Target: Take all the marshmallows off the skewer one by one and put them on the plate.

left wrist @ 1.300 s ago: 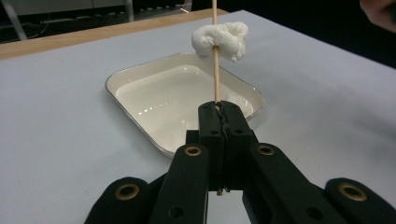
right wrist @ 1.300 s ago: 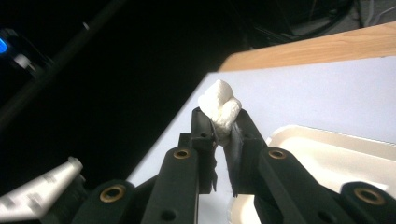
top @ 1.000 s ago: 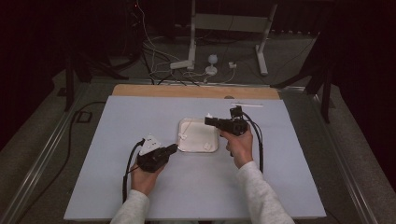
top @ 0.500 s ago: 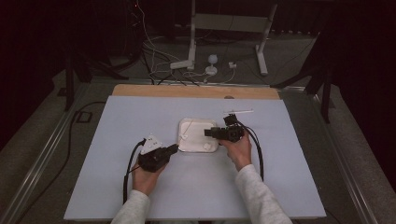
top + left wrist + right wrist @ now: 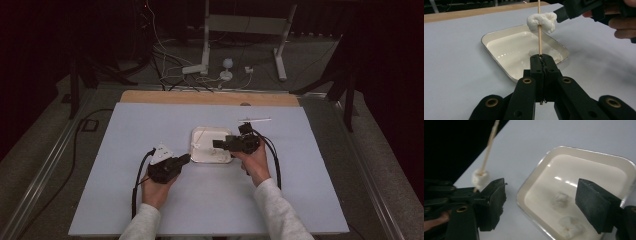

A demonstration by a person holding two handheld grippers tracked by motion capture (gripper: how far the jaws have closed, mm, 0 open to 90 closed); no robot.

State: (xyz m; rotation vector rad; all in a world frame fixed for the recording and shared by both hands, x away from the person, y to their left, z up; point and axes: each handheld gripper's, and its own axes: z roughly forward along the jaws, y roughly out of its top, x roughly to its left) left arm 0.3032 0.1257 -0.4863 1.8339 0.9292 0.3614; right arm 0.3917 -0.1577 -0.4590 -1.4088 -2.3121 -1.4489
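Your left claw (image 5: 541, 58) has its two black jaws pressed together on a thin wooden skewer (image 5: 539, 37), which stands upright out of them. A soft white marshmallow (image 5: 543, 22) sits threaded high on that stick. Your right claw (image 5: 564, 13) comes in from the upper right, one black jaw tip touching the marshmallow's side. Behind the stick, a shallow cream rectangular tray (image 5: 499, 63) rests on the pale grey tabletop (image 5: 454, 75), with white lumps (image 5: 549, 53) lying inside it.

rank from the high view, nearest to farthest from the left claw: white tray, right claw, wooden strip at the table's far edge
1. white tray: just beyond the left claw, toward the table's middle.
2. right claw: over the tray's right part.
3. wooden strip: along the table's far edge.
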